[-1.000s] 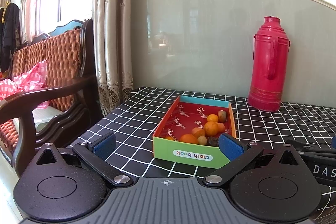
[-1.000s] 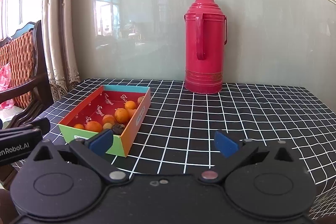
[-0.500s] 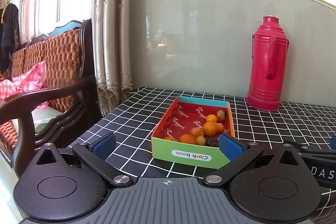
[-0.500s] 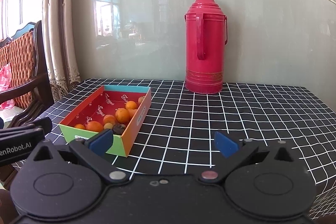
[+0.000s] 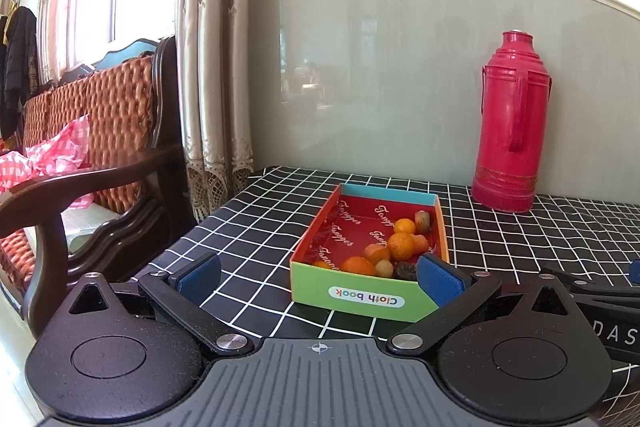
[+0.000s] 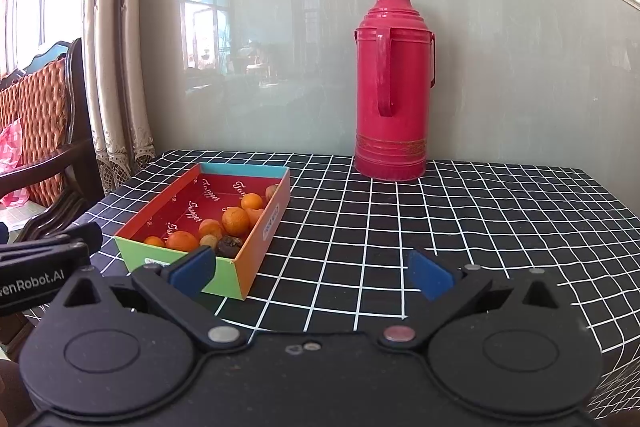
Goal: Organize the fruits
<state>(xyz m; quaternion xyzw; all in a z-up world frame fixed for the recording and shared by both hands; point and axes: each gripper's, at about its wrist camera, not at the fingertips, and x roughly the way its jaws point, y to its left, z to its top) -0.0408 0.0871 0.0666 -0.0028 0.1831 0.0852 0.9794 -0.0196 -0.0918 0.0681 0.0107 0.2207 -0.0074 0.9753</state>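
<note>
Barely shifted since 1 s ago: box (image 5: 366, 301) slightly lower-left in left view. Left gripper (image 5: 318, 273), right gripper (image 6: 310, 273) level over tablecloth (image 6: 440, 227), both spread, empty.

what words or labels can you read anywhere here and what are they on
"cloth book", upside down: white label on the green end of the shallow cardboard box.
"Tongger", repeated script: the box's red lining.
"enRobot.AI", cut off: black body of the left tongs.
"DAS", cut off: black body of the right tongs.
Label on the box's orange side: too blurred.
</note>
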